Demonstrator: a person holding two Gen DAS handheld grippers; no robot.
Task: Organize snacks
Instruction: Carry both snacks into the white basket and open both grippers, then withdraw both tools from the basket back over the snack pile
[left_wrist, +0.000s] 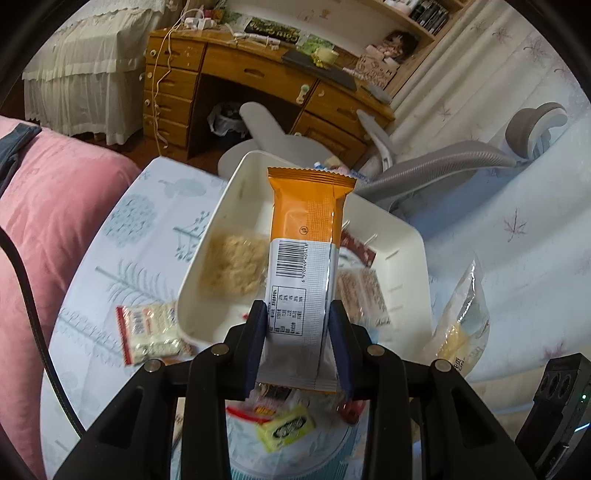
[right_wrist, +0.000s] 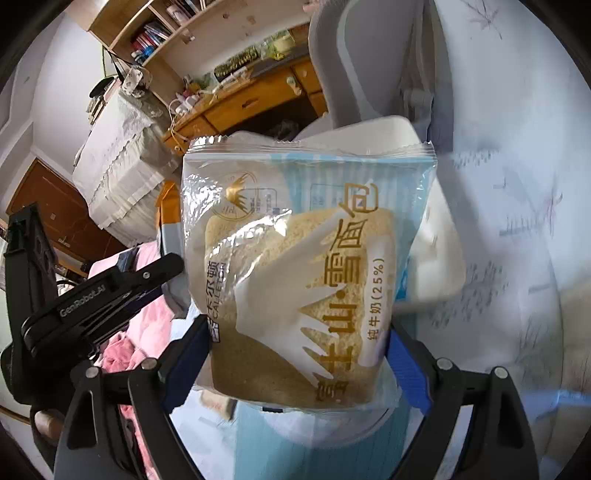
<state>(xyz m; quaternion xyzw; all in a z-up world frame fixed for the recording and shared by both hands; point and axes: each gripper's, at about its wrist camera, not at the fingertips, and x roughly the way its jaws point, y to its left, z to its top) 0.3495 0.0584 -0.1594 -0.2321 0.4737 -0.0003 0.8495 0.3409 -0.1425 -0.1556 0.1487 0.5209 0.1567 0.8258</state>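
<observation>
My left gripper (left_wrist: 297, 314) is shut on an orange and silver snack bar (left_wrist: 308, 236), held upright above a white bin (left_wrist: 402, 236) on the bed. The bin holds a few wrapped snacks, among them a crumbly beige cake (left_wrist: 236, 264). My right gripper (right_wrist: 301, 339) is shut on a wide clear bread packet (right_wrist: 295, 266) with blue top and gold print, lifted off the bed. The white bin (right_wrist: 436, 273) shows partly behind that packet. The left gripper's black body (right_wrist: 92, 299) appears at the left of the right wrist view.
Loose snacks lie on the patterned bedsheet: a red-edged cracker pack (left_wrist: 151, 332), a yellow-green candy (left_wrist: 286, 430). A pink quilt (left_wrist: 55, 206) is on the left. A grey office chair (left_wrist: 443, 162) and a wooden desk (left_wrist: 258, 74) stand beyond the bed.
</observation>
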